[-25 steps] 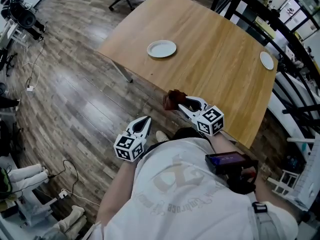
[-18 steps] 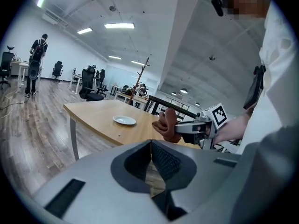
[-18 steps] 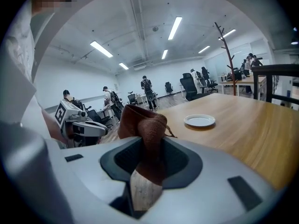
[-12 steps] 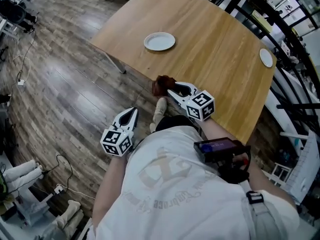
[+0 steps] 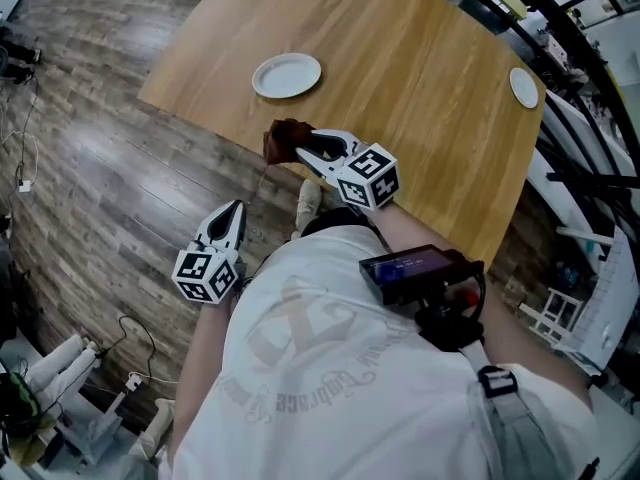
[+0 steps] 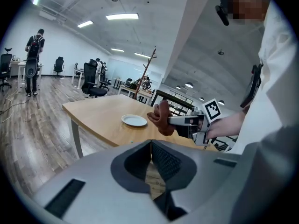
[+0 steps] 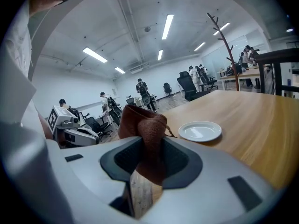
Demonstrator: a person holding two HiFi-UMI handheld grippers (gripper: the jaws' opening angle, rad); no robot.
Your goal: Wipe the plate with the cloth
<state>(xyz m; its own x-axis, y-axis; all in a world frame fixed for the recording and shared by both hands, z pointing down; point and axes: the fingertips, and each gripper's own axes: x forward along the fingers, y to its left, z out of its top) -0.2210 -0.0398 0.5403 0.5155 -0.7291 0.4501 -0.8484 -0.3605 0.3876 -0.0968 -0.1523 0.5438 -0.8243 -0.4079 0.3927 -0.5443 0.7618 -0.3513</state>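
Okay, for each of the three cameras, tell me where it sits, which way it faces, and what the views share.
Head view: on the person's head, looking steeply down at table, torso, arms, left gripper and right gripper.
Left gripper view: on the left gripper, jaws together, facing the right gripper and a sleeve.
Right gripper view: on the right gripper, jaws shut on the cloth, facing the plate; shirt at left.
Shared: all three show plate, cloth and table.

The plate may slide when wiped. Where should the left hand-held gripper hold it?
Probably the rim of the plate, from the side nearest the table edge: it lies flat, so only the rim offers a lip. The left hand-held gripper, shut, must open first.
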